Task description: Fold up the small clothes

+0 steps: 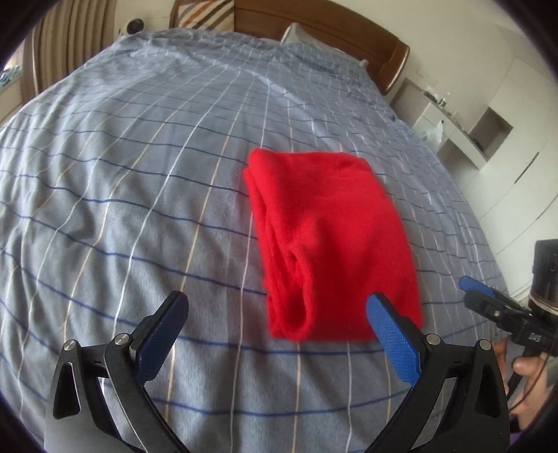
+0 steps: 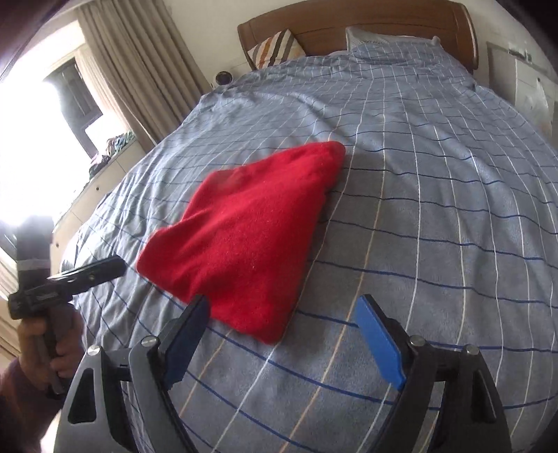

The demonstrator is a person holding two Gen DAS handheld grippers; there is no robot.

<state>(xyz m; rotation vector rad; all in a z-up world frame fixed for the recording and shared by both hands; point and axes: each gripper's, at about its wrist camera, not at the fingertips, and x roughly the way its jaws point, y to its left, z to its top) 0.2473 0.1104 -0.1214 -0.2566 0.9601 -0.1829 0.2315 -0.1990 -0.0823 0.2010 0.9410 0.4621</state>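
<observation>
A red knitted garment (image 1: 327,240) lies folded into a compact block on the blue checked bedspread (image 1: 122,167); it also shows in the right wrist view (image 2: 240,240). My left gripper (image 1: 275,306) is open and empty, just short of the garment's near edge, its right finger over the near corner. My right gripper (image 2: 282,310) is open and empty, hovering at the garment's near corner. The right gripper also shows at the right edge of the left wrist view (image 1: 488,296), and the left gripper at the left edge of the right wrist view (image 2: 94,273).
A wooden headboard (image 2: 348,28) with a striped cushion (image 2: 275,47) and a pillow (image 2: 369,36) stands at the far end. White cabinets (image 1: 470,115) stand to the right of the bed. A window with curtains (image 2: 132,59) is to the left.
</observation>
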